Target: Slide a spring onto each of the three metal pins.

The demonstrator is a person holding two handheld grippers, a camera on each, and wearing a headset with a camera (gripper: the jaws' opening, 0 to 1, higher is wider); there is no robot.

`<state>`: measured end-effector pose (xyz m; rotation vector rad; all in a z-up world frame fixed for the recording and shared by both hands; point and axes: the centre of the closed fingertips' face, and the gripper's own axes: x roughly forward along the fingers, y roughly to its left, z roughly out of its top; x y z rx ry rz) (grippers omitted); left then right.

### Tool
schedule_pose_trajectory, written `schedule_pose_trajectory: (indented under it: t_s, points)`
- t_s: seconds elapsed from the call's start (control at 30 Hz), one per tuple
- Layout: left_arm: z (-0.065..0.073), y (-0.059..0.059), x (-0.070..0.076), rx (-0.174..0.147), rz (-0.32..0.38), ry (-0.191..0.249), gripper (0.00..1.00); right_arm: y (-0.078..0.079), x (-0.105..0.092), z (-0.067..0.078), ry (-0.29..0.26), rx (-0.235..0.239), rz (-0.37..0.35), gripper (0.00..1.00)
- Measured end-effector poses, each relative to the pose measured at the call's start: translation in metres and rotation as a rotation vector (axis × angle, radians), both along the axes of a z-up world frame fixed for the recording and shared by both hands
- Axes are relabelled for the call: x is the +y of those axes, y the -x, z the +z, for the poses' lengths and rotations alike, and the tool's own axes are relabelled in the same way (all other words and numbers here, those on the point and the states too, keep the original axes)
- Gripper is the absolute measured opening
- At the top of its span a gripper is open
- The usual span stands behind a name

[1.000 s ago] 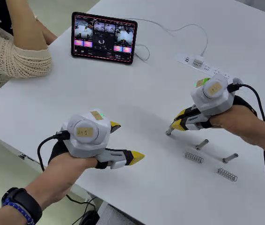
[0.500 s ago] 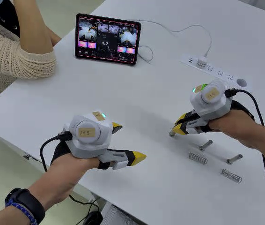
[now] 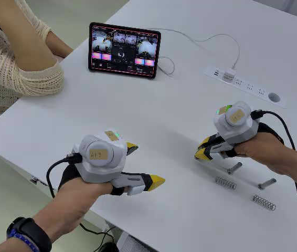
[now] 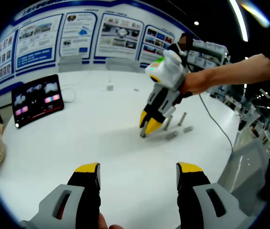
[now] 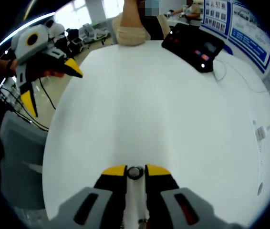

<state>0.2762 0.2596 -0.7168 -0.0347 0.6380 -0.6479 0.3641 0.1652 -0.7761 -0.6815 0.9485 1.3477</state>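
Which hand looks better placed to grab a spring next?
Probably the left: the left gripper is open and empty, while the right gripper is shut on a pin. The springs do lie nearer the right one, though.

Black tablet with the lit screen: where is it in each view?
Head view: black tablet at upper centre-left.
Left gripper view: tablet at far left, mid-height.
Right gripper view: tablet at upper right.
Shared landmark: the cream knitted sleeve beside the tablet in all three.
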Motion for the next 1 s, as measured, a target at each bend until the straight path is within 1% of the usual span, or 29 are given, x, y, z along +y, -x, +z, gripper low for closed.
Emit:
schedule_pose_trajectory:
  t_s: [0.1, 0.17, 0.2, 0.23, 0.37, 0.43, 0.5, 0.6, 0.67, 0.7, 0.77, 0.8, 0.83, 0.9, 1.0]
  points:
    - [0.001, 0.0, -0.001, -0.001, 0.001, 0.005, 0.66, 0.0, -0.002, -0.001, 0.009, 0.002, -0.005, 0.25]
    - [0.002, 0.001, -0.002, -0.002, -0.007, 0.006, 0.66, 0.001, -0.005, 0.001, 0.016, -0.006, -0.007, 0.33]
    - [0.002, 0.001, -0.004, -0.001, -0.013, 0.006, 0.66, -0.001, -0.006, 0.002, 0.01, -0.019, -0.011, 0.35]
    - [0.002, 0.001, -0.004, -0.001, -0.018, 0.005, 0.66, -0.002, -0.008, 0.003, 0.007, -0.021, -0.017, 0.37]
    - [0.003, -0.003, -0.007, 0.0, -0.029, 0.006, 0.66, -0.001, -0.013, 0.012, -0.03, -0.005, -0.088, 0.46]
    - [0.005, -0.006, -0.008, -0.002, -0.037, 0.006, 0.66, -0.001, -0.016, 0.017, -0.047, -0.003, -0.116, 0.48]
    - [0.007, -0.008, -0.01, -0.005, -0.044, 0.007, 0.66, 0.001, -0.02, 0.021, -0.058, -0.001, -0.126, 0.48]
    - [0.01, -0.01, -0.015, -0.01, -0.063, 0.005, 0.66, 0.004, -0.026, 0.028, -0.083, -0.009, -0.155, 0.5]
    - [0.012, -0.012, -0.018, -0.013, -0.077, 0.001, 0.66, 0.006, -0.029, 0.036, -0.113, -0.015, -0.183, 0.53]
    - [0.012, -0.012, -0.02, -0.013, -0.085, 0.0, 0.66, 0.005, -0.029, 0.041, -0.139, -0.017, -0.208, 0.53]
    - [0.012, -0.013, -0.022, -0.012, -0.094, 0.0, 0.66, 0.005, -0.03, 0.048, -0.174, -0.012, -0.231, 0.55]
    - [0.012, -0.014, -0.024, -0.011, -0.102, -0.001, 0.66, 0.004, -0.029, 0.054, -0.205, -0.019, -0.253, 0.56]
    - [0.012, -0.014, -0.025, -0.01, -0.107, -0.002, 0.66, 0.004, -0.03, 0.056, -0.214, -0.021, -0.263, 0.56]
    - [0.013, -0.014, -0.028, -0.01, -0.118, -0.004, 0.67, 0.003, -0.031, 0.064, -0.252, -0.018, -0.298, 0.57]
    - [0.013, -0.016, -0.032, -0.009, -0.133, -0.005, 0.67, 0.004, -0.033, 0.073, -0.284, -0.023, -0.327, 0.59]
